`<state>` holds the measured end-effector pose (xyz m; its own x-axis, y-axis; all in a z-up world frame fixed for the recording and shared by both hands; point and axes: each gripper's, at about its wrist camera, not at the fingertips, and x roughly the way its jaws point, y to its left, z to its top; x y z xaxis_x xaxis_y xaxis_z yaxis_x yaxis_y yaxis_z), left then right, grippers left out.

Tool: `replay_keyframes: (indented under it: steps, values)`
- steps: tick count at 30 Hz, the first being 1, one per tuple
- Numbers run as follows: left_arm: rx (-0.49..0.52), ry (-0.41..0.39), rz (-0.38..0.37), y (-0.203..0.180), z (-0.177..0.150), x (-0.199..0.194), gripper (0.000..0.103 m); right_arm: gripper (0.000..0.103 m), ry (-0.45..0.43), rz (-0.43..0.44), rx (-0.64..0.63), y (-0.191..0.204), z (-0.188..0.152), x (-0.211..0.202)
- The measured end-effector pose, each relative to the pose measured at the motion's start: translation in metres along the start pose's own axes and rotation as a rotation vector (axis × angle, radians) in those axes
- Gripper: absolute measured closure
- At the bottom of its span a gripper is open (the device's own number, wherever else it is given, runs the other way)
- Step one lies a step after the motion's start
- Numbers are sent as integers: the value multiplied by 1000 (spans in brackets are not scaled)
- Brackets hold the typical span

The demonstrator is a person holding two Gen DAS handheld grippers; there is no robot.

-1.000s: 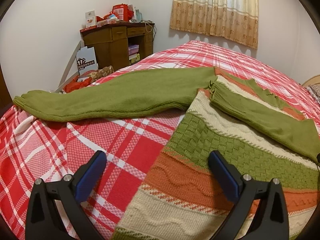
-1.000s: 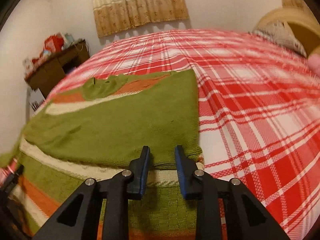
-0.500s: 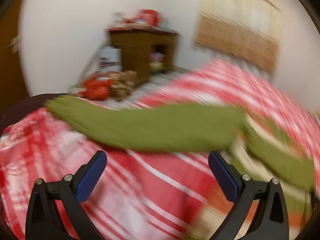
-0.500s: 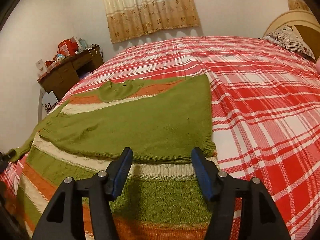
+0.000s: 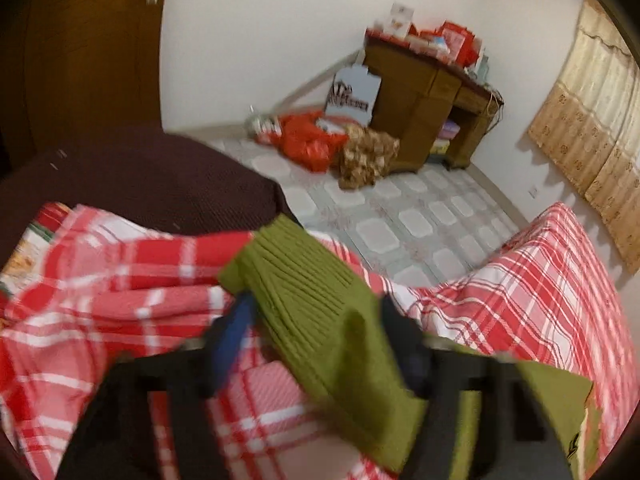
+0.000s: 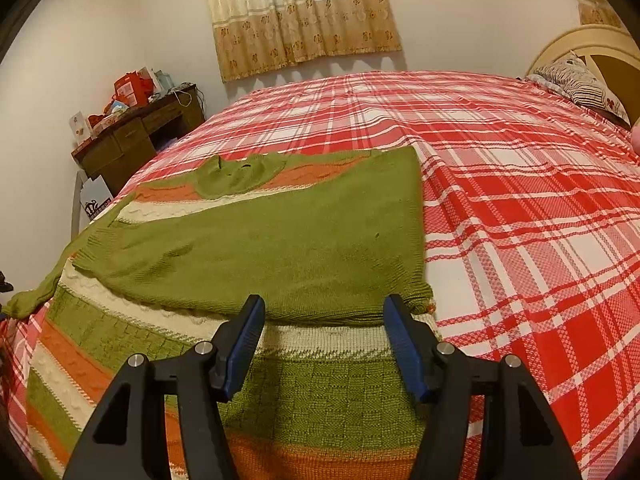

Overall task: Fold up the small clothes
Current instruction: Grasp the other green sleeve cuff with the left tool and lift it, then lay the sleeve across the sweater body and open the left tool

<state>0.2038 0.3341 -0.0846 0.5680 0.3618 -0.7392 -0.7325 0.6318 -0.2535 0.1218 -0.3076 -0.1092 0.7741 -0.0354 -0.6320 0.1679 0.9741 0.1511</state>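
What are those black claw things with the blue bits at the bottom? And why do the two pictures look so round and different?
Those are two grabber tools, and a person holds one in each hand. Each has a tiny wide-eye camera that looks out along its two fingers, which makes the pictures round and bendy.

One picture comes from the left gripper. It has reached the end of the sweater's green sleeve, at the edge of the bed. The picture is blurry, so I cannot tell if it is pinching yet.

The other comes from the right gripper. It is open and holds nothing. Below it lies the striped sweater, with its other sleeve folded across.
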Motion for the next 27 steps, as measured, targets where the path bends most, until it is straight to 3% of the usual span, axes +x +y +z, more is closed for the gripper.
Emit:
replay_keyframes:
  steps: [8, 15, 20, 23, 27]
  values:
    - [22, -29, 23, -7, -7, -4, 87, 40, 1, -1, -1, 0, 0, 0]
    - [108, -140, -21, -30, -2, -36, 94, 40, 0, 2, 1, 0, 0, 0]
    - [279, -258, -202, -86, -31, -103, 94, 40, -1, 3, 1, -1, 0, 1]
    - [451, -323, -355, -136, -75, -150, 95, 40, -1, 5, 2, -2, 0, 1]
    - [596, -298, -514, -183, -135, -183, 95, 40, -1, 4, 2, -1, 0, 1]
